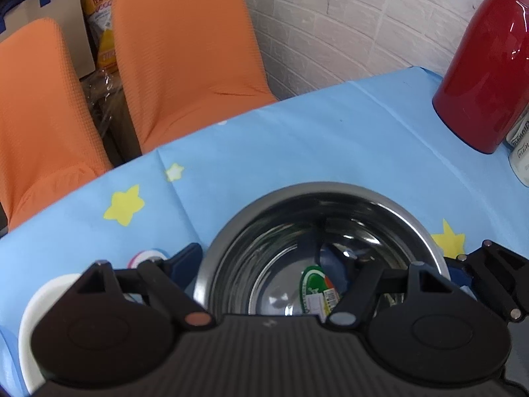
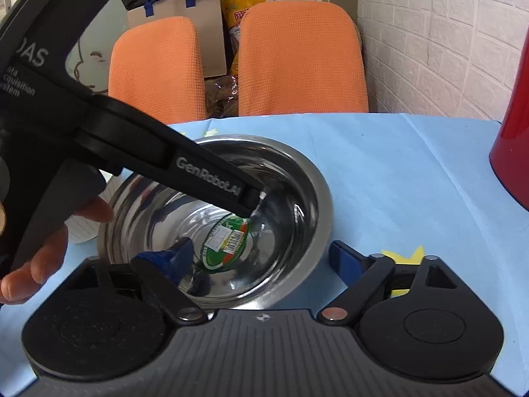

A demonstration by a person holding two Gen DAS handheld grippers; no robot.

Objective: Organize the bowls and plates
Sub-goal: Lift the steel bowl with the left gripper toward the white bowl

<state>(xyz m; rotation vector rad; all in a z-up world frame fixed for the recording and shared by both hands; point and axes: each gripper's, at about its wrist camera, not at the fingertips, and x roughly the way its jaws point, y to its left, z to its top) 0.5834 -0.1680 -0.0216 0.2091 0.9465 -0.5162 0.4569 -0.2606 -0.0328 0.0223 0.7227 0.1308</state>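
A steel bowl [image 1: 317,231] [image 2: 297,178] with a green label inside stands on the blue star-print tablecloth. My left gripper [image 1: 322,263] is open over it: one blue finger is outside the left rim, the other reaches inside. In the right wrist view that left gripper [image 2: 251,198] comes in from the left with a finger in the bowl. My right gripper [image 2: 261,258] is open too, its left finger inside the bowl and its right finger outside the near right rim. A white dish [image 1: 36,301] lies left of the bowl, partly hidden.
A red thermos [image 1: 489,66] [image 2: 512,152] stands at the table's right, with a white pack [image 1: 519,152] beside it. Two orange chairs [image 2: 297,59] stand behind the far table edge, before a white brick wall. A cardboard box [image 2: 178,13] and bags sit behind the chairs.
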